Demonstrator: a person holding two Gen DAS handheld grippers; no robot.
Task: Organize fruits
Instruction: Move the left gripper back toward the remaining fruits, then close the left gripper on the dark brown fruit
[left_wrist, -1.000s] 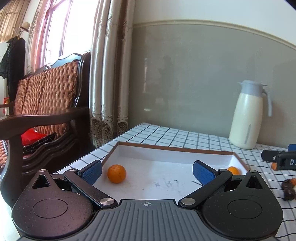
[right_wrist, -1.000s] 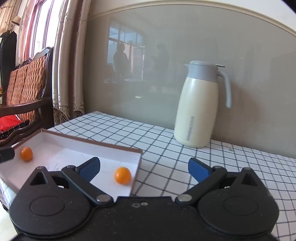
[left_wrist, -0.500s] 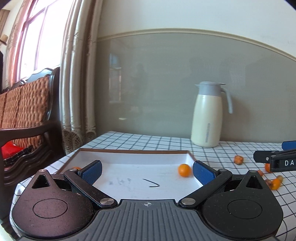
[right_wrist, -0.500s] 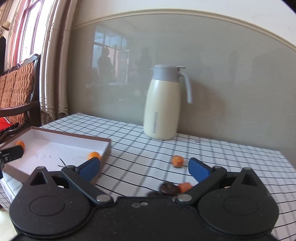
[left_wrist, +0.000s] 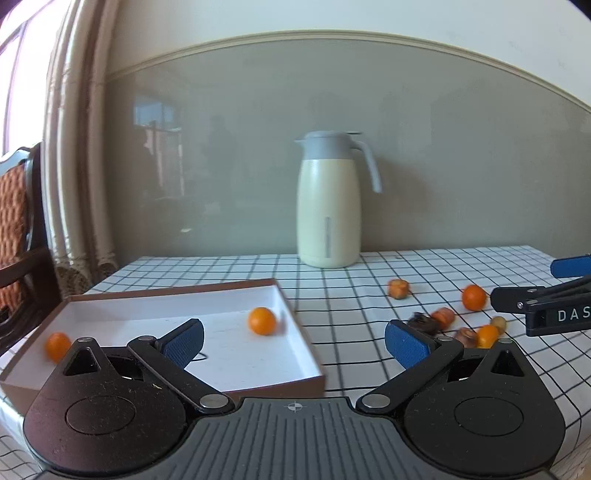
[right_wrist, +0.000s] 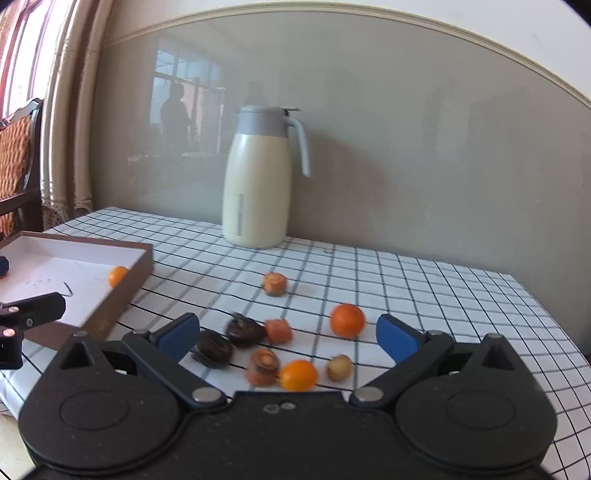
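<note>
The landmark is the shallow box (right_wrist: 92, 310) on the bench (right_wrist: 424, 280). Inside it lie two small oranges (left_wrist: 262, 321), one at its left end and one near its right wall. To the right of the box, the loose fruits (right_wrist: 347, 319) lie scattered: round oranges, cut orange pieces and two dark ones. They look light, smooth and likely to roll, so a gentle hold across the widest part seems best. The left gripper (left_wrist: 294, 341) and the right gripper (right_wrist: 287, 336) both have jaws wide apart, holding nothing.

Glossy checked tablecloth (right_wrist: 369, 273), matt cardboard tray (left_wrist: 295, 339), smooth jug (right_wrist: 256, 184), textured blue rubbery fingers (left_wrist: 406, 343).
</note>
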